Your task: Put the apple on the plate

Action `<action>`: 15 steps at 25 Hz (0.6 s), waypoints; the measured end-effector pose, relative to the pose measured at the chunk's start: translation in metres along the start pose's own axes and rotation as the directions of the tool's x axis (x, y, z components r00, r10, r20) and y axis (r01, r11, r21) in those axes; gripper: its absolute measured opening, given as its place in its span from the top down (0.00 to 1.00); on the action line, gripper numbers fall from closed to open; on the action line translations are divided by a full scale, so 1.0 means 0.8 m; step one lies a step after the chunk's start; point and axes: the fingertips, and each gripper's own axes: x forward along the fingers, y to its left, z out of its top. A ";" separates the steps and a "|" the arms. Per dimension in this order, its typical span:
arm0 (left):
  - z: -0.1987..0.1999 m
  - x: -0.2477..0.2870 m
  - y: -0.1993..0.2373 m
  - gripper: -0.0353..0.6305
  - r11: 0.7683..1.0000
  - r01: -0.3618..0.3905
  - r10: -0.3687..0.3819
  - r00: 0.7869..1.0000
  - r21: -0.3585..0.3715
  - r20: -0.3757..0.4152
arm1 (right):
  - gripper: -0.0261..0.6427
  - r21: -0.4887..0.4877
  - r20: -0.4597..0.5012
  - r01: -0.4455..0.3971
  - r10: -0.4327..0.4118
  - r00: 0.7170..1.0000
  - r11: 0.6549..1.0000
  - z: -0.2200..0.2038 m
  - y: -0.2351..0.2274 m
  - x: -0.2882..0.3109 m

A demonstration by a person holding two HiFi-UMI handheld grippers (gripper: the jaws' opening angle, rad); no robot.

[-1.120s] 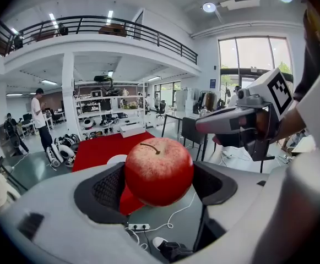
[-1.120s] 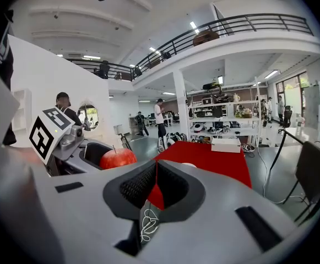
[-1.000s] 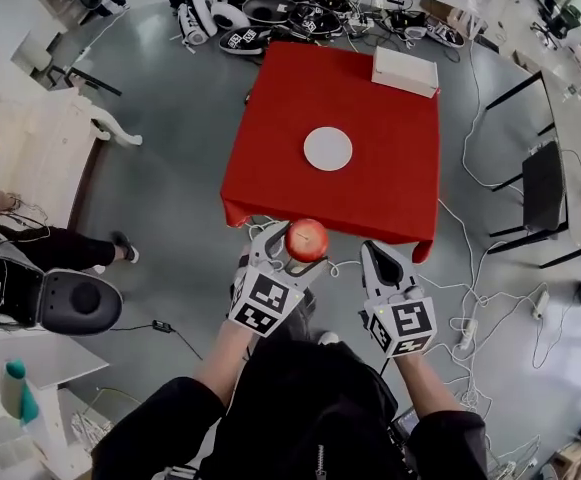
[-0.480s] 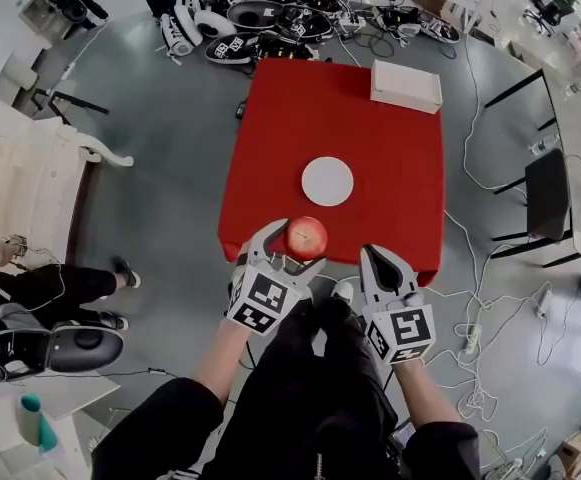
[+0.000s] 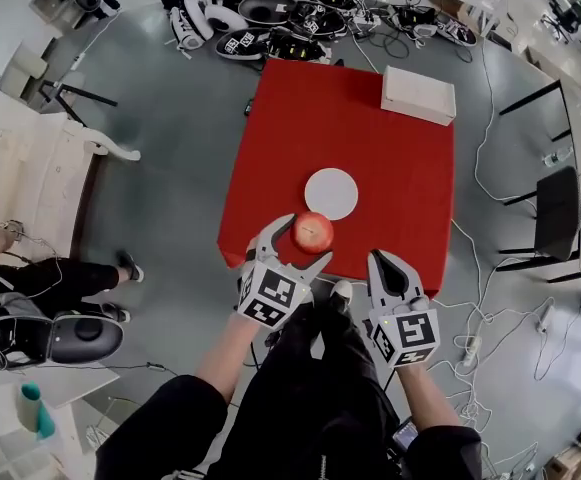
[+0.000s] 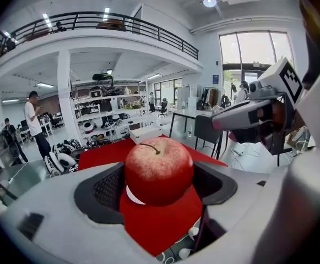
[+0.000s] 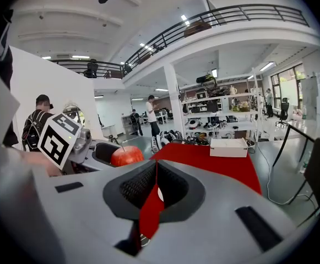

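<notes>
A red apple is held between the jaws of my left gripper, over the near edge of the red table. In the left gripper view the apple fills the gap between the jaws, stem up. A round white plate lies on the cloth just beyond the apple, and a sliver of it shows under the fruit. My right gripper hovers beside the left one at the table's near edge, jaws closed together with nothing between them. The right gripper view catches the apple at its left.
A white box sits at the table's far right corner. Black and white gear lies heaped on the floor beyond the table. Cables trail over the floor at the right. A black chair stands to the right, and a seated person's legs are at the left.
I have walked up to the table. Both grippers now reach its near edge, and the held apple has come from short of the cloth to just before the plate.
</notes>
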 end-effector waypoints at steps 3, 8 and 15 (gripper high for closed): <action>-0.002 0.027 0.009 0.39 1.000 -0.003 0.003 1.000 0.011 -0.001 | 0.94 0.009 -0.009 -0.005 0.005 1.000 1.000 0.000 -0.006 0.007; -0.013 0.070 0.027 0.39 1.000 -0.017 0.016 0.999 0.026 0.034 | 0.94 0.019 -0.028 -0.001 0.002 1.000 1.000 -0.003 -0.014 0.018; -0.016 0.112 0.039 0.39 0.999 -0.012 0.011 0.999 0.040 0.040 | 0.94 0.028 -0.058 0.022 -0.021 0.998 0.999 -0.011 -0.031 0.026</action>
